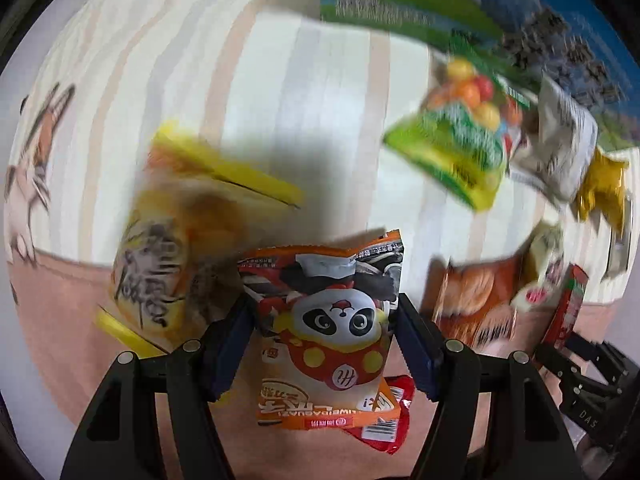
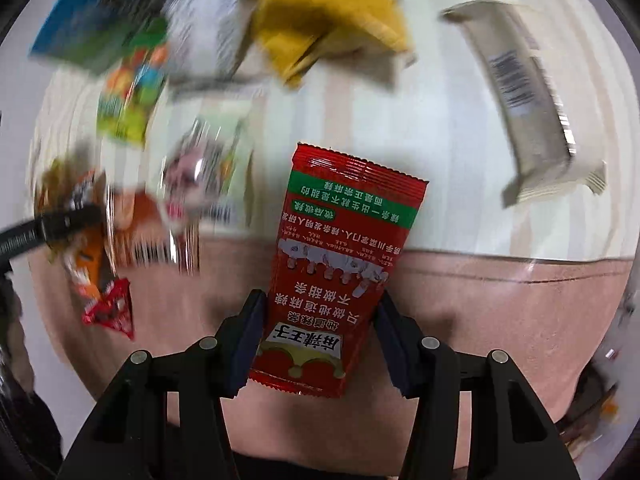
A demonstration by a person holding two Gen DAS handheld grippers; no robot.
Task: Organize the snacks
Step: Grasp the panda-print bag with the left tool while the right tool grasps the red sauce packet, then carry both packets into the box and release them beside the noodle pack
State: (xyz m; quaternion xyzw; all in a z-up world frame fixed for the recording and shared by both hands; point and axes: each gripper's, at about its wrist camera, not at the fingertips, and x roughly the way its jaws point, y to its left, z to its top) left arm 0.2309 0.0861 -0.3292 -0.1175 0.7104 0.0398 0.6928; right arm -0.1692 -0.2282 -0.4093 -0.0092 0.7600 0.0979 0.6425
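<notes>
Jaws of your left gripper (image 1: 324,332) clasped the orange panda-printed foil packet (image 1: 332,336) at its side edges; jaws of your right gripper (image 2: 320,332) pinched the red printed plastic sachet (image 2: 340,256) low between them. Both packets were probably light, soft and slippery, best taken across their flat middles. Both grippers pointed steeply down at the striped cloth (image 1: 304,100).

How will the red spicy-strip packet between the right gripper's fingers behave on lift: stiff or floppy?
Probably floppy: the red packet is a thin, flat film pouch, so its far end may droop. Likely light for its size, since it lies flat. The glossy wrapper could slip; the right gripper pads flank only its lower part.
</notes>
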